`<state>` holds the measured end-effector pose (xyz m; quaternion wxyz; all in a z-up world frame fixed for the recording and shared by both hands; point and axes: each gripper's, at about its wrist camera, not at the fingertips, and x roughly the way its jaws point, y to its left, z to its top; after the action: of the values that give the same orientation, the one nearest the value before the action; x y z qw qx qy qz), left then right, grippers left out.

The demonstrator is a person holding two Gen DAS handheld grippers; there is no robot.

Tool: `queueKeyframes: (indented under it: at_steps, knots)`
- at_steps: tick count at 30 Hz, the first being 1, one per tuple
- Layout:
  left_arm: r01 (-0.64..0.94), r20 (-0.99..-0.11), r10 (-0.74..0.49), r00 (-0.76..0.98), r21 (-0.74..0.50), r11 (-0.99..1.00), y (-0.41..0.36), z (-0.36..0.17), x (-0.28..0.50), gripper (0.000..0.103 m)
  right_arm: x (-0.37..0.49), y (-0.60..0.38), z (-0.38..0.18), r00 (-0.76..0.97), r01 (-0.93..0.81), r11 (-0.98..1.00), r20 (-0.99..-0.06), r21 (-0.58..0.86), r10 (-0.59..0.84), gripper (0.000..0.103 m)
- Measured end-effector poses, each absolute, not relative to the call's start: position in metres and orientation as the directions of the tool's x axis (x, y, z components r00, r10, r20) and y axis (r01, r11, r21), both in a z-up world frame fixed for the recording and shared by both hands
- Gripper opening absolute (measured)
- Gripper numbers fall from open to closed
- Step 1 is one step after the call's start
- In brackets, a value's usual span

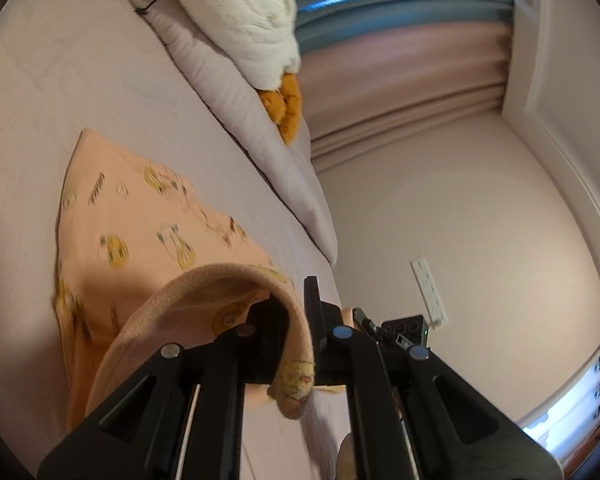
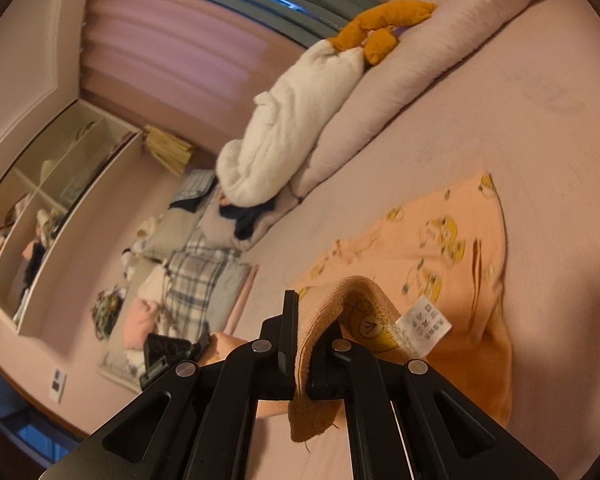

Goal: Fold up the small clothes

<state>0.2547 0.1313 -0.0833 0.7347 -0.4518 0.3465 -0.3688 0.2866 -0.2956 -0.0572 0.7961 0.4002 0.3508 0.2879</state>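
Observation:
A small peach garment (image 1: 140,240) printed with yellow cartoon figures lies on the pale pink bed sheet (image 1: 80,80). My left gripper (image 1: 300,320) is shut on its ribbed hem (image 1: 220,280) and holds that edge lifted off the bed. In the right wrist view the same garment (image 2: 440,248) spreads out to the right. My right gripper (image 2: 306,320) is shut on the ribbed hem (image 2: 356,288) beside a white care label (image 2: 424,326), and holds it raised. The other gripper shows low at the left of this view (image 2: 168,354).
A rolled duvet (image 2: 400,80) with a white plush toy (image 2: 292,128) with orange feet (image 2: 380,28) lies along the bed's far side. Pillows and a plaid blanket (image 2: 196,280) sit beyond the bed edge. A shelf unit (image 2: 52,208), curtains (image 1: 400,92) and a wall with a socket (image 1: 430,290) stand around.

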Motion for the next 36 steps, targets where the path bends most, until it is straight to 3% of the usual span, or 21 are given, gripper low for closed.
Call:
queueKeyframes:
  at_steps: [5, 11, 15, 16, 17, 18, 19, 20, 22, 27, 31, 36]
  knots:
    - [0.146, -0.224, -0.825, 0.519, -0.928, 0.344, 0.137, -0.103, 0.293, 0.005, 0.319, -0.303, -0.075, 0.598, -0.086, 0.529, -0.381, 0.844, 0.705, 0.003]
    - [0.011, -0.313, -0.789, 0.528, -0.927, 0.375, 0.147, -0.131, 0.321, 0.005, 0.349, -0.312, -0.106, 0.56, 0.097, 0.579, -0.525, 0.81, 0.641, 0.003]
    - [-0.053, -0.373, -0.793, 0.482, -0.916, 0.398, 0.143, -0.138, 0.341, 0.006, 0.361, -0.315, -0.115, 0.515, 0.159, 0.547, -0.541, 0.822, 0.664, 0.003]
    - [-0.104, -0.387, -0.798, 0.463, -0.917, 0.385, 0.143, -0.142, 0.346, 0.01, 0.363, -0.319, -0.12, 0.492, 0.203, 0.51, -0.537, 0.836, 0.685, 0.003]
    - [-0.15, -0.38, -0.813, 0.441, -0.924, 0.351, 0.143, -0.147, 0.351, 0.017, 0.366, -0.321, -0.125, 0.473, 0.249, 0.475, -0.534, 0.844, 0.701, 0.006]
    - [-0.191, -0.365, -0.829, 0.423, -0.931, 0.311, 0.144, -0.151, 0.355, 0.036, 0.368, -0.322, -0.128, 0.464, 0.276, 0.451, -0.529, 0.849, 0.711, 0.009]
    - [-0.233, -0.343, -0.84, 0.419, -0.935, 0.266, 0.147, -0.154, 0.36, 0.05, 0.369, -0.326, -0.132, 0.457, 0.315, 0.403, -0.509, 0.859, 0.729, 0.02]
    - [-0.245, -0.336, -0.843, 0.419, -0.936, 0.252, 0.149, -0.152, 0.363, 0.054, 0.37, -0.331, -0.136, 0.454, 0.352, 0.345, -0.48, 0.87, 0.751, 0.036]
    - [-0.244, -0.332, -0.838, 0.433, -0.938, 0.245, 0.151, -0.144, 0.37, 0.056, 0.372, -0.336, -0.142, 0.462, 0.387, 0.244, -0.416, 0.889, 0.783, 0.052]
    - [-0.218, -0.255, -0.788, 0.56, -0.963, 0.156, 0.167, -0.134, 0.385, 0.059, 0.38, -0.354, -0.138, 0.583, 0.347, 0.135, -0.326, 0.928, 0.744, 0.053]
    - [-0.223, -0.355, -0.742, 0.569, -0.935, 0.276, 0.175, -0.127, 0.381, 0.059, 0.376, -0.366, -0.131, 0.634, 0.333, 0.193, -0.371, 0.923, 0.679, 0.053]
    - [-0.095, -0.448, -0.71, 0.543, -0.873, 0.478, 0.17, -0.102, 0.357, 0.059, 0.347, -0.354, -0.094, 0.601, 0.14, 0.487, -0.465, 0.862, 0.651, 0.053]
